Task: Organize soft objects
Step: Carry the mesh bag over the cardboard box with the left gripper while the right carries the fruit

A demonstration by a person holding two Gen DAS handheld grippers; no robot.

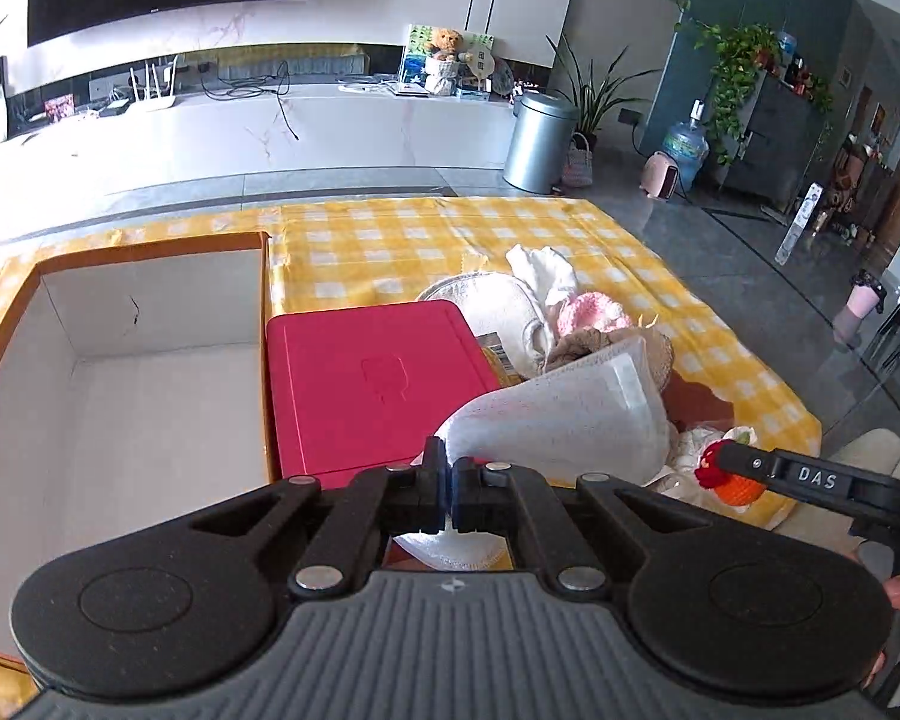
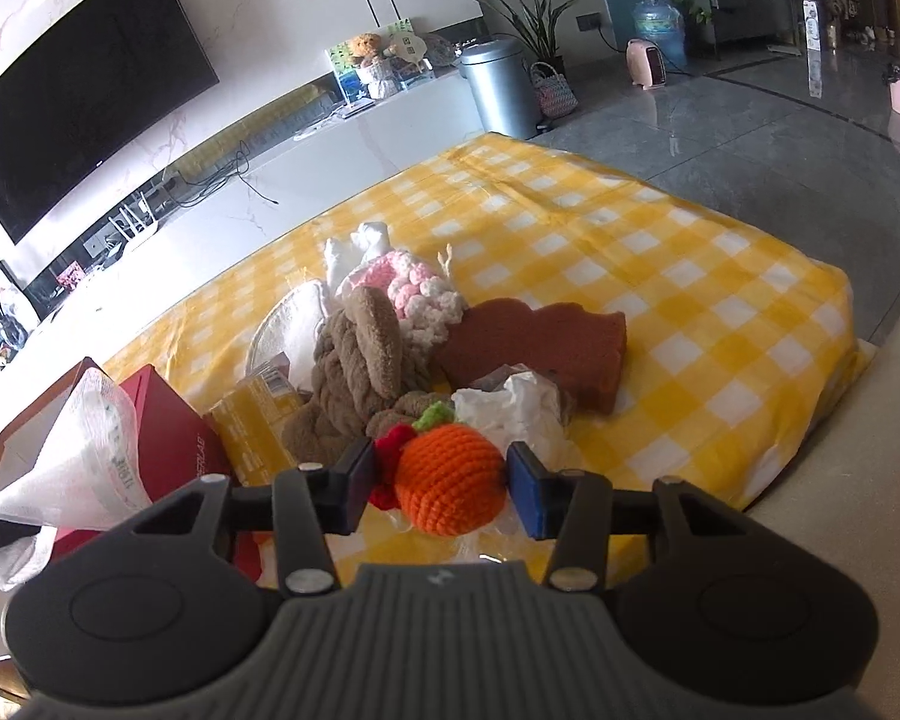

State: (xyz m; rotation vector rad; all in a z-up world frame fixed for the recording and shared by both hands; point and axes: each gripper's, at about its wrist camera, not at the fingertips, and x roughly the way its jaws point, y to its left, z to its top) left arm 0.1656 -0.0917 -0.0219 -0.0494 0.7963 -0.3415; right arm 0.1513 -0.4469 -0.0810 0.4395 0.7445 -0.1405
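My left gripper (image 1: 449,468) is shut on a white soft packet (image 1: 561,414) and holds it above the red box lid (image 1: 372,378); the packet also shows at the left of the right wrist view (image 2: 84,456). My right gripper (image 2: 441,489) is open around an orange crocheted fruit (image 2: 450,480) with a green top and a red crocheted piece (image 2: 390,450) beside it; the pads stand on either side, contact unclear. Behind lies a pile: brown knitted cloth (image 2: 354,372), pink-and-white crochet (image 2: 420,294), brown sponge (image 2: 534,342), white cloths (image 2: 354,252).
An open white-lined cardboard box (image 1: 120,372) stands left of the red lid on the yellow checked tablecloth (image 2: 660,276). A yellow carton (image 2: 252,420) and crumpled plastic (image 2: 516,414) lie by the pile. A metal bin (image 1: 537,141) stands on the floor beyond the table.
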